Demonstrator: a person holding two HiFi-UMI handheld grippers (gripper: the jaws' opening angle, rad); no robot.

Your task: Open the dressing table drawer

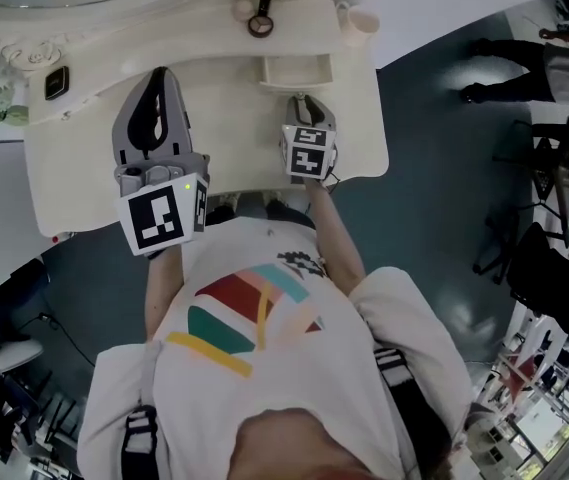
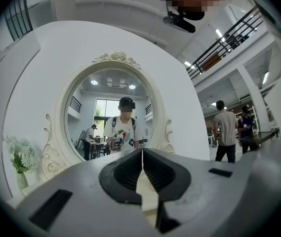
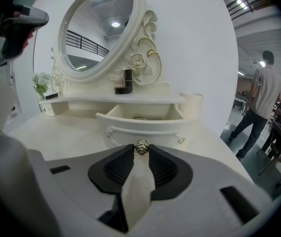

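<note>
The right tongs (image 3: 141, 153) are clenched on the small metal knob (image 3: 141, 146) at the middle of the drawer (image 3: 145, 127) front. Their 2 ribbed pads (image 3: 121, 169) pinch it from either side. In the head view these tongs (image 1: 308, 101) point toward 12 o'clock, with the drawer (image 1: 297, 72) just past their tips. The drawer stands open, its cream box jutting from under a low shelf (image 3: 96, 98) and out over the worktop (image 3: 56, 132). Something thin lies on the drawer's floor, too small to tell what.

The left tongs (image 2: 142, 153) are closed with nothing in them, the pads (image 2: 125, 174) meeting at the tips. They are held level and face the oval mirror (image 2: 113, 107). In the head view they (image 1: 161, 76) are over the worktop at 9 o'clock of the drawer, well apart from it.

Around the drawer, a cream cup (image 3: 192, 105) stands at 3 o'clock, just beside the shelf's end. A black bottle-like thing (image 3: 125, 82) sits on the shelf at 12 o'clock, against the mirror's carved frame. Far off at 9 o'clock are a vase of pale flowers (image 3: 40, 83) and a small dark flat object (image 3: 51, 96). A person (image 3: 261, 98) stands on the floor beyond the table at 3 o'clock. The mirror reflects the person holding the tongs.
</note>
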